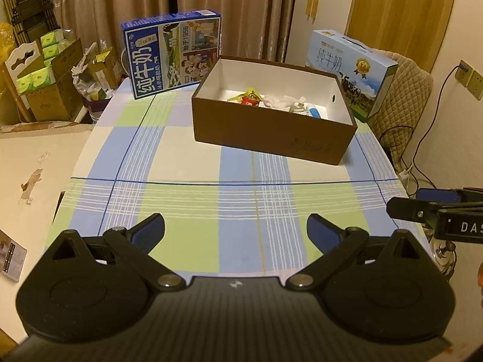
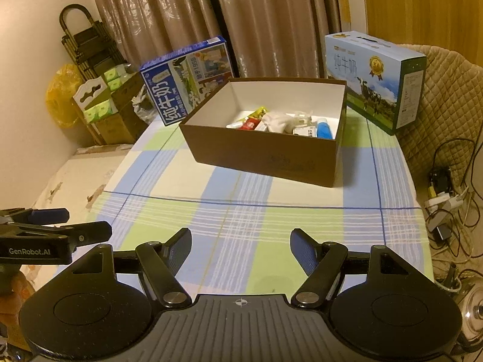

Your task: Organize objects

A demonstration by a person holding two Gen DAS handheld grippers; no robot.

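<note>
The brown box, holding small items, sits on the checked surface at twelve o'clock from both tools. Left tool and right tool are spread, empty, about equally far away.

Hiding much of the small items behind the near wall of the brown box; too small for telling apart. Cutting off the right gripper at the right edge in the left wrist view, hiding its fingers' gap. Cutting off the left gripper at the left edge opposite.
</note>
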